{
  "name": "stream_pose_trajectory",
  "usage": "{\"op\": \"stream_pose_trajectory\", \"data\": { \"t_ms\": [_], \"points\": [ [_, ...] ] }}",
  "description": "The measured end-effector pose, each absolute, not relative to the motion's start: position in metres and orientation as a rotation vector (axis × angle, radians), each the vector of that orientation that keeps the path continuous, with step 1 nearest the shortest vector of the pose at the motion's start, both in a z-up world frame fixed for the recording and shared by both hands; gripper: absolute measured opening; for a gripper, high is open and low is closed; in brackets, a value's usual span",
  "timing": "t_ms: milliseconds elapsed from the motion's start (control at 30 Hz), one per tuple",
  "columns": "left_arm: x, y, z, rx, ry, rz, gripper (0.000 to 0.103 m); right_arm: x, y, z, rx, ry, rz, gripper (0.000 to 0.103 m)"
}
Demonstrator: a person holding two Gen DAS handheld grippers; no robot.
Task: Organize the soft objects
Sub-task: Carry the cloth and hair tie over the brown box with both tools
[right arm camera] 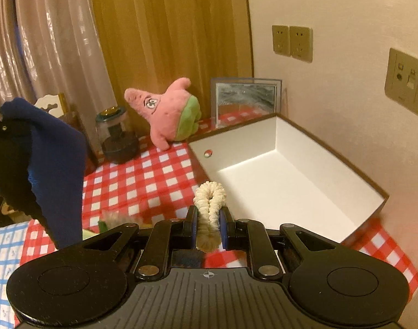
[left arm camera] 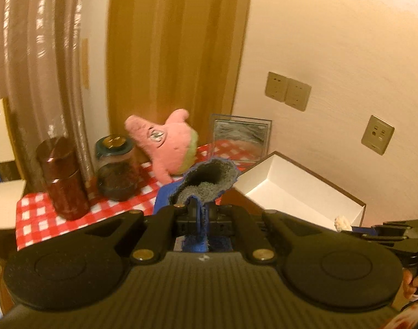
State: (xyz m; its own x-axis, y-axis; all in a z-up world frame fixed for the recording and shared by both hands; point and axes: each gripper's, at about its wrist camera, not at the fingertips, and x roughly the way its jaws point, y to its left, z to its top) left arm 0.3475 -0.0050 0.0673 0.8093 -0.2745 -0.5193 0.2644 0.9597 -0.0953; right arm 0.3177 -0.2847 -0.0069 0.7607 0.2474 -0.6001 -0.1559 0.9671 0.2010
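Note:
My left gripper (left arm camera: 200,205) is shut on a blue cloth (left arm camera: 209,178) with a grey fleecy inside, held up above the checked table. The same blue cloth (right arm camera: 55,164) hangs at the left of the right wrist view. My right gripper (right arm camera: 208,213) is shut on a cream fuzzy scrunchie (right arm camera: 210,203), just in front of the near left corner of the white open box (right arm camera: 277,181). In the left wrist view the scrunchie (left arm camera: 343,222) and the right gripper (left arm camera: 358,233) show at the right edge. A pink star plush (right arm camera: 170,109) leans at the back.
A red-and-white checked cloth (right arm camera: 143,181) covers the table. Two jars (left arm camera: 63,175) (left arm camera: 117,170) stand at the back left beside the curtain. A framed picture (right arm camera: 244,98) leans on the wall behind the box. A small round sticker (right arm camera: 208,153) sits on the box's inner wall. Something fuzzy (right arm camera: 115,216) lies near my right gripper.

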Motion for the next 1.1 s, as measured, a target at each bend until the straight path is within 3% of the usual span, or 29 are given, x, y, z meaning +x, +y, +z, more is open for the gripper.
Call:
{"op": "stream_pose_trajectory", "data": {
  "t_ms": [633, 1100],
  "points": [
    [0.441, -0.179, 0.131, 0.077, 0.431, -0.49, 0.003, 0.4, -0.384, 0.045, 0.122, 0.628, 0.208, 0.017],
    [0.503, -0.255, 0.069, 0.109, 0.581, -0.542, 0.003, 0.434, -0.428, 0.014, 0.127, 0.712, 0.189, 0.017]
  ]
}}
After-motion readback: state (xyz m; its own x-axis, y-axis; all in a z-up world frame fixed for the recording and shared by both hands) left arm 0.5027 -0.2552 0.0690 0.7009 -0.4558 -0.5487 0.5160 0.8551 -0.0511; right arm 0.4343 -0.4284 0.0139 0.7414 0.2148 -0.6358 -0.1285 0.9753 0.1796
